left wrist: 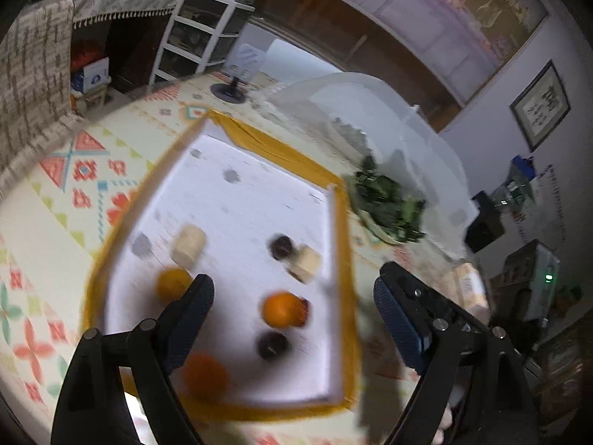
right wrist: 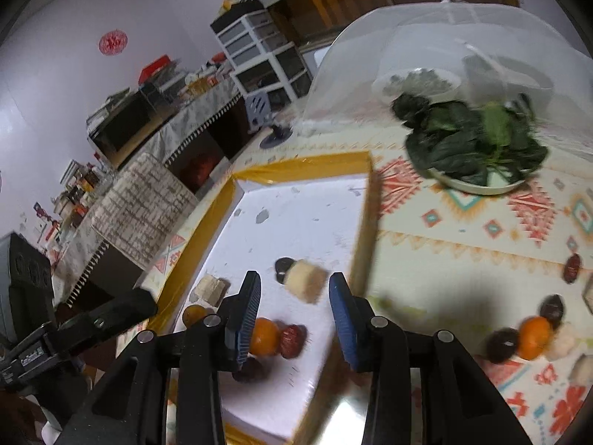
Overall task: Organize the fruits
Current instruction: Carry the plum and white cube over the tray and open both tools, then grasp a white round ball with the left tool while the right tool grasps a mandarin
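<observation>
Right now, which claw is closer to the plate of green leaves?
Probably right. The right claw hovers over the tray beside the plate of green leaves; the left claw seems farther.

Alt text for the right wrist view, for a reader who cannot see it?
The right gripper hovers with open jaws, holding nothing, over a white tray edged in yellow tape that holds an orange, a red date and pale blocks. More fruit lies on the patterned mat.

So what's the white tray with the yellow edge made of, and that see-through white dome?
The shallow white tray with the yellow edge looks like cardboard or foam board: flat, matte, scuffed with grey marks. Its yellow rim shines and wrinkles like plastic tape. The see-through white dome seems to be fine mesh fabric on thin ribs; food shows hazily through it.
</observation>
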